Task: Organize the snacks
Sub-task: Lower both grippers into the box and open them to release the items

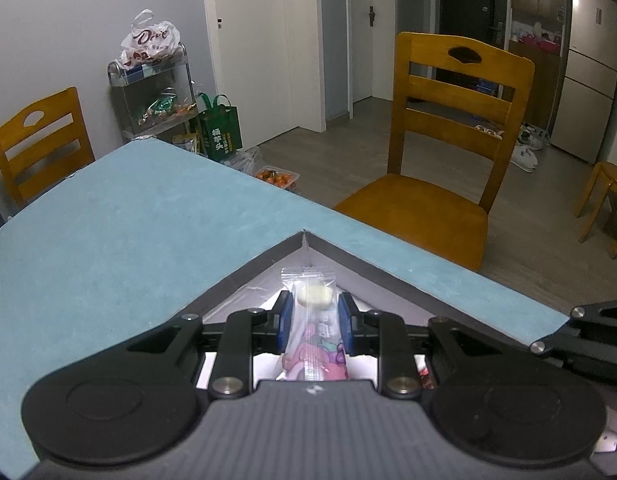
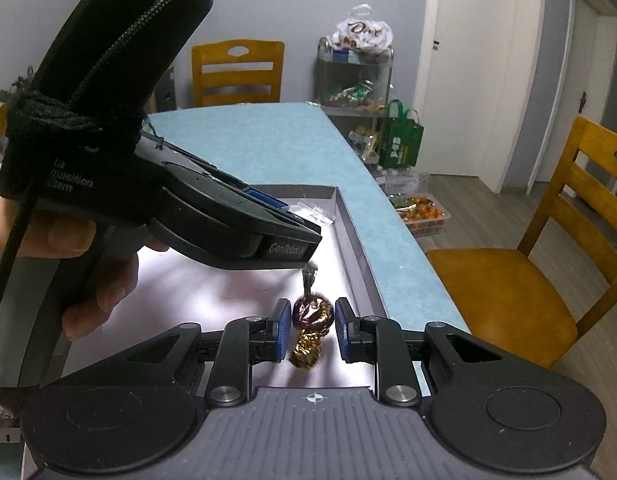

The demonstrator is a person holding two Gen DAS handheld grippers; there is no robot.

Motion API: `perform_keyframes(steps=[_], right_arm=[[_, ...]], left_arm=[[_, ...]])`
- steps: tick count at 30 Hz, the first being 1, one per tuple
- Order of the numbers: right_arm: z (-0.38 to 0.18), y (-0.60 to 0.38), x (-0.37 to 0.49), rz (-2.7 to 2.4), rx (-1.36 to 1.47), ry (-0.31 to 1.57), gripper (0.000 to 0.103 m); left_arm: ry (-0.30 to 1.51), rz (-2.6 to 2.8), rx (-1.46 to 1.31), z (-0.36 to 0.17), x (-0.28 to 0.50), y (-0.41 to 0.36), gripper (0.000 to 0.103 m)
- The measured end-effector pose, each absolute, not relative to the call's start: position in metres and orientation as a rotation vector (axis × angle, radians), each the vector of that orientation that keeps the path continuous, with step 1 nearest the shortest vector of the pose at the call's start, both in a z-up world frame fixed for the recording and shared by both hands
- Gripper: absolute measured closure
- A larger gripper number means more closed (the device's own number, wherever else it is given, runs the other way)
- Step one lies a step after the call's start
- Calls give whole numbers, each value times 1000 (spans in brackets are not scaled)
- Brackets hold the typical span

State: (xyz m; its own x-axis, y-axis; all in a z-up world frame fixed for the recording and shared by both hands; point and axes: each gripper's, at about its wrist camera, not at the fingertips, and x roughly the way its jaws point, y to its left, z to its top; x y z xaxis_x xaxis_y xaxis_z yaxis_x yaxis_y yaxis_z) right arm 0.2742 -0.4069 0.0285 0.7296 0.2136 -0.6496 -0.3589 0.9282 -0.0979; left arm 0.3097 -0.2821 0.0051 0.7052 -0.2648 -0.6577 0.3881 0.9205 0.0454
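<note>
My left gripper (image 1: 312,316) is shut on a long clear snack packet (image 1: 310,295) with a white sweet at its tip and pink print lower down. It hovers over the corner of a dark-rimmed tray (image 1: 268,266) with a shiny pale floor. In the right wrist view the right gripper (image 2: 310,320) is shut on a purple-and-gold foil-wrapped chocolate (image 2: 313,312), held above the tray (image 2: 350,220) floor near its right wall. A hand (image 2: 104,292) holds the left gripper (image 2: 298,216) ahead and to the left, over the tray's far end, with the packet's clear end (image 2: 313,212) sticking out.
The tray lies at the edge of a teal table (image 1: 128,220). A wooden chair (image 1: 448,148) stands close beside the table, a second chair (image 1: 40,136) at the far end. A metal cart (image 1: 156,92) with snack bags, a green bag (image 1: 220,128) and a floor basket of orange sweets (image 1: 276,178) are beyond.
</note>
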Motion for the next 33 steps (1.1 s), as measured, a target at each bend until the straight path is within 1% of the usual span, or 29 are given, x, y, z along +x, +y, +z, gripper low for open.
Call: perform_keyframes(steps=[7, 9, 10, 11, 12, 13, 14, 17, 18, 19, 20, 21, 22, 24, 25, 27, 33], right_arm=[[29, -409, 275, 312, -219, 683, 78], [29, -409, 276, 307, -220, 682, 78], [29, -409, 276, 304, -220, 682, 77], [29, -410, 277, 301, -219, 681, 75], [29, -410, 277, 297, -218, 681, 72], [29, -410, 276, 295, -216, 679, 70], [30, -411, 276, 292, -213, 677, 66], [32, -411, 274, 290, -208, 671, 60], [33, -411, 273, 291, -206, 669, 55], [34, -412, 272, 292, -202, 666, 52], [35, -412, 271, 293, -198, 660, 47], [36, -412, 269, 297, -195, 655, 42], [37, -412, 268, 296, -193, 652, 39], [39, -410, 265, 291, -201, 642, 31], [40, -409, 263, 291, -202, 639, 29], [43, -408, 260, 296, -196, 630, 22], [49, -400, 249, 293, -213, 612, 19]], left_arm=[[708, -374, 186, 5, 309, -282, 80], [706, -378, 184, 6, 308, -281, 77], [706, -380, 183, 7, 308, -280, 72], [705, -379, 182, 8, 307, -280, 63], [701, -377, 181, 9, 306, -279, 57], [693, -375, 179, 9, 304, -277, 44], [683, -380, 176, 10, 302, -276, 36], [670, -381, 159, 13, 295, -270, 29], [671, -383, 154, 15, 293, -268, 28], [669, -386, 148, 16, 290, -266, 25], [665, -388, 141, 19, 288, -264, 20], [658, -389, 134, 21, 284, -261, 18], [649, -390, 126, 25, 281, -257, 15], [637, -393, 109, 30, 275, -250, 14], [637, -394, 103, 32, 272, -246, 13], [634, -392, 95, 37, 265, -239, 13], [608, -384, 76, 54, 242, -214, 12]])
